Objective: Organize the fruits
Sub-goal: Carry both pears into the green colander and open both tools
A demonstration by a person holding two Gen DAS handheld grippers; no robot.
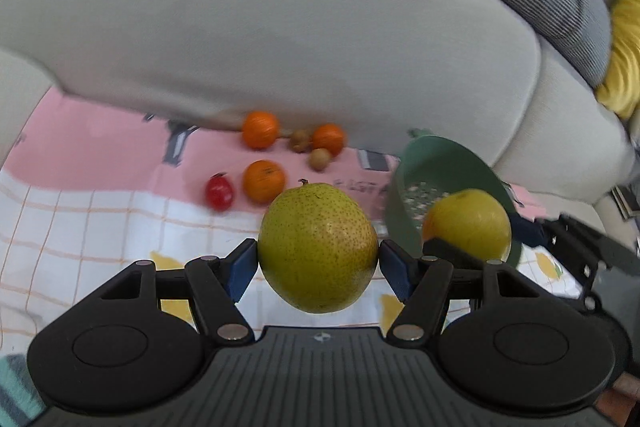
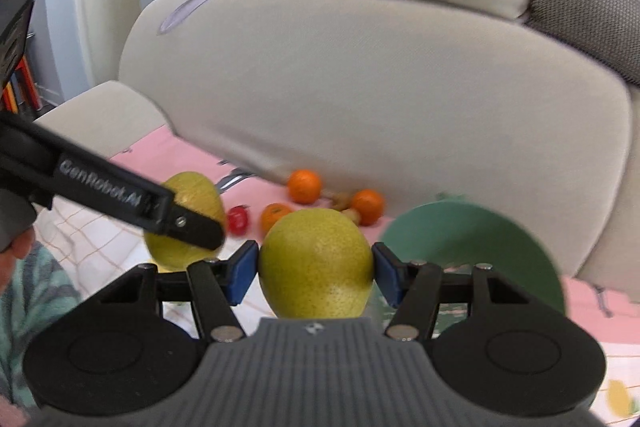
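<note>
You hold a pear in each hand: the left gripper point(image 1: 318, 261) clamps a speckled green pear point(image 1: 317, 247), the right gripper point(image 2: 316, 269) a yellower pear point(image 2: 316, 263), both lifted toward the green colander point(image 1: 444, 179), likely their destination. Oranges point(image 1: 264, 181) wait on the cloth.

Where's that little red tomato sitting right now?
The red tomato lies on the cloth near the sofa's base, just left of an orange in the left wrist view, beyond the pear in the left gripper.
</note>
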